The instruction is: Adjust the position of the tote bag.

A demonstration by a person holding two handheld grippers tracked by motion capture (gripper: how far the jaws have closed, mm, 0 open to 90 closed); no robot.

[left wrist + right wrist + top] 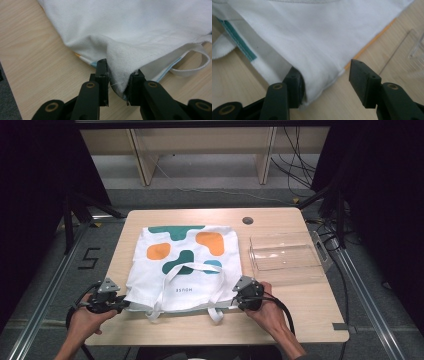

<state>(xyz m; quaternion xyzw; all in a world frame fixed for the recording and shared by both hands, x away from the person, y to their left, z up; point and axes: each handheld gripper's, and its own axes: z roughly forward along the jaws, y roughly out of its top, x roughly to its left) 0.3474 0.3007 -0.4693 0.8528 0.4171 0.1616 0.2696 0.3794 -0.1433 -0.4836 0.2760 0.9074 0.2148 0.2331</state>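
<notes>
white tote bag (182,265) flat on wooden table (300,320), mouth toward the person. left gripper (118,83) pinches bag's near-left corner, fabric bunched between narrow jaws. right gripper (325,82) at near-right corner: jaws part-open, one pad touching cloth, other clear. clear plastic tray (285,255) just beside bag.

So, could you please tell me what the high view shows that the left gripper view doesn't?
High view: the whole tote bag with its green and orange blotches, a clear tray beside it, the right gripper at the bag's other near corner. Left gripper view: the left gripper pinching a bunched corner of white cloth between its jaws. Both: the bag, a handle loop, the table.
</notes>
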